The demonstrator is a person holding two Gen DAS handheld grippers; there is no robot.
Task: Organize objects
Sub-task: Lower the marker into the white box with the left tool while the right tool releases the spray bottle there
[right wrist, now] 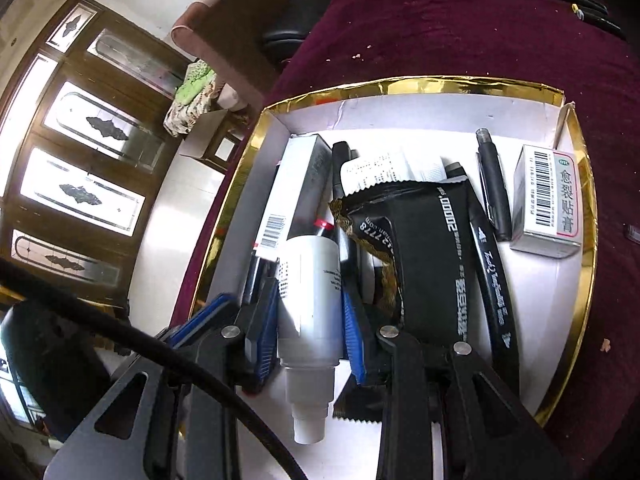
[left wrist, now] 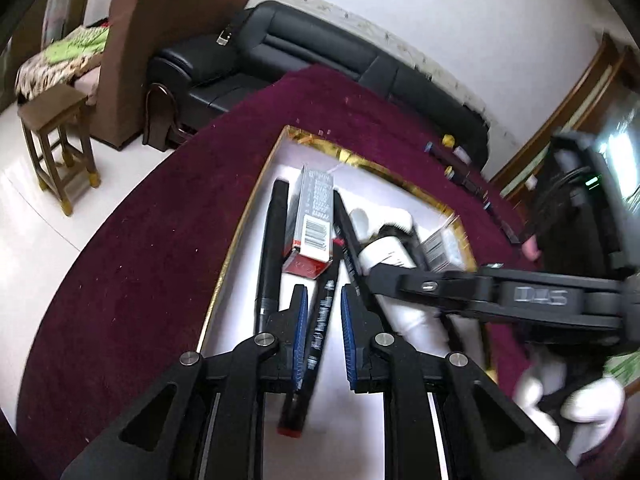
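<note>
A white tray with a gold rim (left wrist: 229, 264) (right wrist: 440, 86) lies on a maroon cloth. My left gripper (left wrist: 323, 300) hangs over the tray's near end, shut on a black marker (left wrist: 320, 328) with a red cap that points toward the camera. My right gripper (right wrist: 310, 292) is shut on a white bottle (right wrist: 312, 264) whose nozzle points toward the camera, low over the tray. In the left wrist view its black frame (left wrist: 536, 300) reaches in from the right. In the tray lie a grey carton (right wrist: 296, 184), a black sachet (right wrist: 424, 248), black pens (right wrist: 494, 196) and a small white barcoded box (right wrist: 548, 200).
Several loose pens lie on the maroon cloth (left wrist: 140, 260) beyond the tray (left wrist: 472, 176) (right wrist: 580, 0). A white-gloved hand (left wrist: 560, 396) is at the lower right. A black sofa (left wrist: 320, 48), a brown armchair (left wrist: 160, 40) and a wooden stool (left wrist: 56, 140) stand past the table's edge.
</note>
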